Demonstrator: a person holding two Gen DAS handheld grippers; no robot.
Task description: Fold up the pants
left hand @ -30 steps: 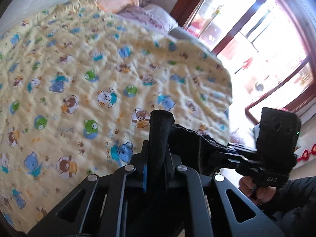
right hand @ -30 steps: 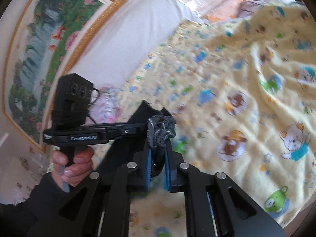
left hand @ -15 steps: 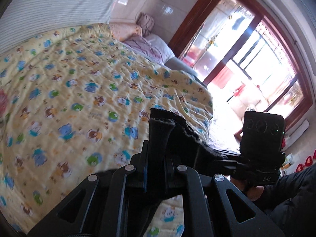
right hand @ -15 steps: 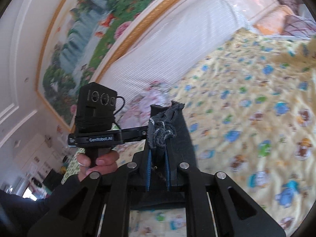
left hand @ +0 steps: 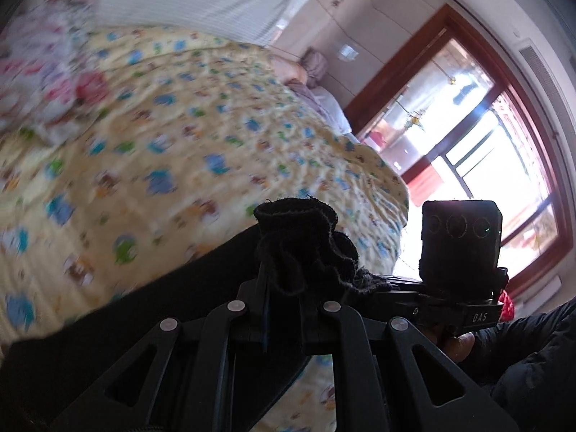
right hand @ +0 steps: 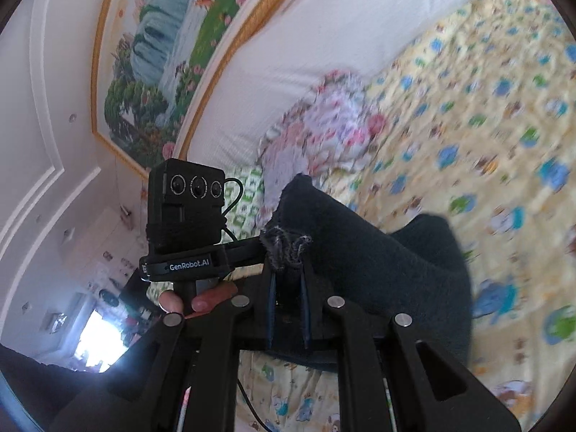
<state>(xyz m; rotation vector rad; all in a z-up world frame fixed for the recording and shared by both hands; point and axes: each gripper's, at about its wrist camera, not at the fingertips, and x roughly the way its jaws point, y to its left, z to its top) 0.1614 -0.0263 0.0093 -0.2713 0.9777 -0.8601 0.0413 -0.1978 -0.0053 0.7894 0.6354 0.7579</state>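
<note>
Looks like we're mid-carry here: both grippers are pinching the dark, soft-knit fabric pants [right hand: 378, 252] and holding them up over the bed, so my guess is the step in hand is lifting and spreading the garment before laying it flat for the first fold.

The left gripper [left hand: 295, 262] is clamped tight on a bunched, frayed edge of the pants, with the rest of the cloth draping off to the lower left in its view. The right gripper [right hand: 288, 262] is likewise clamped on a scrunched edge, and the fabric sags away to the right of it like a hammock, above the yellow quilted bedspread with cartoon animals [right hand: 468, 126].

Next move, I reckon: keep both grips closed, pull the two held edges apart so the cloth goes taut, then lower it onto a bare patch of bedspread, away from the floral pink-and-white bundle [right hand: 324, 126] near the headboard.
</note>
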